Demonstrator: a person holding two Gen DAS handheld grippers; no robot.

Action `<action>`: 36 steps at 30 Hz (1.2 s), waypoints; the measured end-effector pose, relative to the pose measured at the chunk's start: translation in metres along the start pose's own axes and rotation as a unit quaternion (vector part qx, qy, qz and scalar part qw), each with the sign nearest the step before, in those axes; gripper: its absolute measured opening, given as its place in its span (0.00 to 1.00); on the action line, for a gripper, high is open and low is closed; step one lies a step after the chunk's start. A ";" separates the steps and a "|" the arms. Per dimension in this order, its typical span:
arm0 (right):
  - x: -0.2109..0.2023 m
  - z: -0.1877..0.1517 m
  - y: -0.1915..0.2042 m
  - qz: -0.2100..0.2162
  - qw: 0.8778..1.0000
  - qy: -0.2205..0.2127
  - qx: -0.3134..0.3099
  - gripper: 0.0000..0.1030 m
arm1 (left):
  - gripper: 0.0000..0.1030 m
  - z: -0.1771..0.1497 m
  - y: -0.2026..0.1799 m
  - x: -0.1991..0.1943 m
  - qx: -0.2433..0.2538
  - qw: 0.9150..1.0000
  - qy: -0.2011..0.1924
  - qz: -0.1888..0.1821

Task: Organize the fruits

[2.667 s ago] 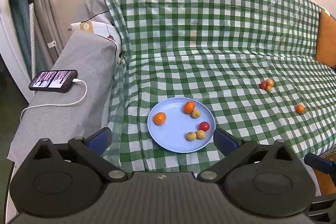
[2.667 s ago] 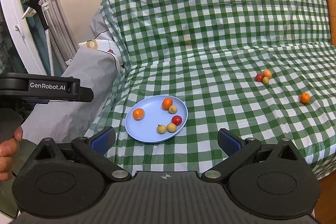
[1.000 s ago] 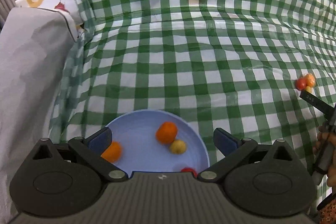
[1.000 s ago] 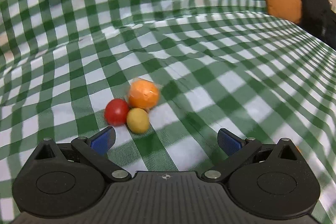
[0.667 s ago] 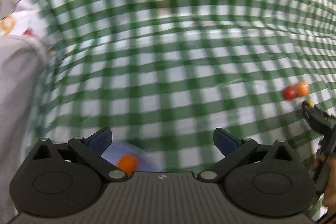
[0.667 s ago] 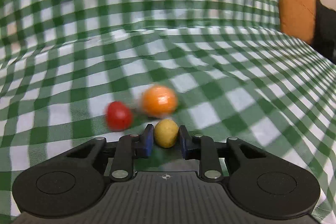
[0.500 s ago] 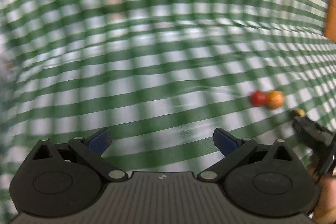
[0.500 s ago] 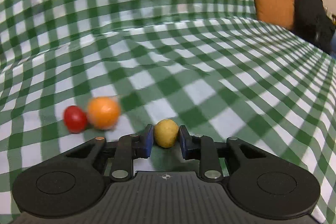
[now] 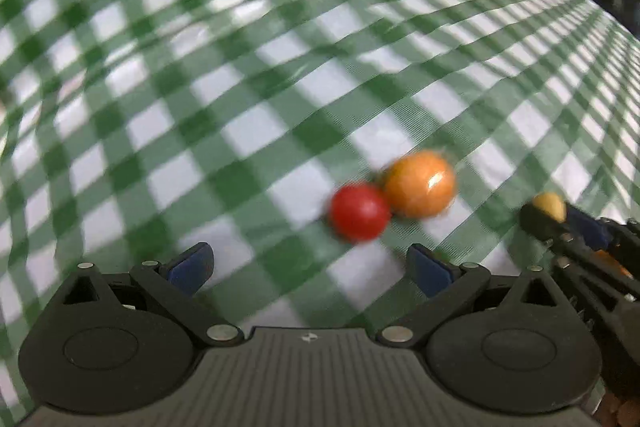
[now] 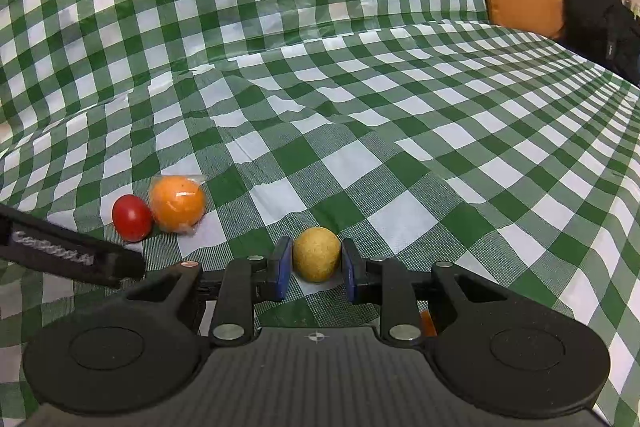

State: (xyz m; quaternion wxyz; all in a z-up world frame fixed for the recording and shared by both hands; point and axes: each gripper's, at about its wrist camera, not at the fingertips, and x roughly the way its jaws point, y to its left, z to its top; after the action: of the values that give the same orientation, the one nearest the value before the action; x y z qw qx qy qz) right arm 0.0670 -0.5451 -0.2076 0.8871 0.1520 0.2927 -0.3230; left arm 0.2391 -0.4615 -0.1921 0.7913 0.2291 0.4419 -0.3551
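I have the right gripper (image 10: 316,263) clamped on the small yellow fruit (image 10: 316,254), its blue pads pressing on either side of it, and the fruit sits at or just above the green checked cloth (image 10: 360,107) that covers the sofa; I cannot tell whether it has cleared the cloth yet. My left gripper (image 9: 310,267) has its jaws wide apart with nothing between them, and it points down at the red fruit (image 9: 359,212) and the orange fruit (image 9: 421,184), which lie touching each other on the cloth just ahead of its fingertips. In the right wrist view the same pair lies to the left of the yellow fruit, near it but apart, and the orange one looks wrapped in clear film. The left view is blurred, so I judge fine spacing there only loosely. The step in hand, as I read it, is a double pick: yellow fruit secured on the right, red or orange being lined up on the left. No plate or other place for the fruit shows in either view, so the drop-off lies outside what I see. Next I would need to bring the left jaws down around one fruit alone, most likely the red one as it is nearer, closing without nudging its neighbour, since both are round and could roll on the soft cloth. The right needs a clean lift and a steady carry.
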 end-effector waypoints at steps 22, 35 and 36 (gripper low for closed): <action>-0.015 0.000 0.027 0.003 0.999 -0.034 -0.028 0.19 | 0.33 -0.086 0.047 -0.122 -0.134 0.989 -0.045 0.035; -0.017 0.004 0.021 -0.011 1.000 0.001 0.003 0.26 | 0.33 -0.151 0.088 -0.228 -0.177 0.981 -0.047 0.068; -0.031 0.007 0.023 0.000 1.000 0.000 0.004 0.26 | 0.33 -0.154 0.089 -0.238 -0.180 0.980 -0.051 0.071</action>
State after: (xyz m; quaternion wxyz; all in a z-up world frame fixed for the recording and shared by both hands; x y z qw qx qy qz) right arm 0.0657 -0.5164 -0.1815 0.8865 0.1553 0.2916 -0.3240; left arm 0.1399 -0.2148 -0.0601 0.8643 0.0957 0.4401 -0.2239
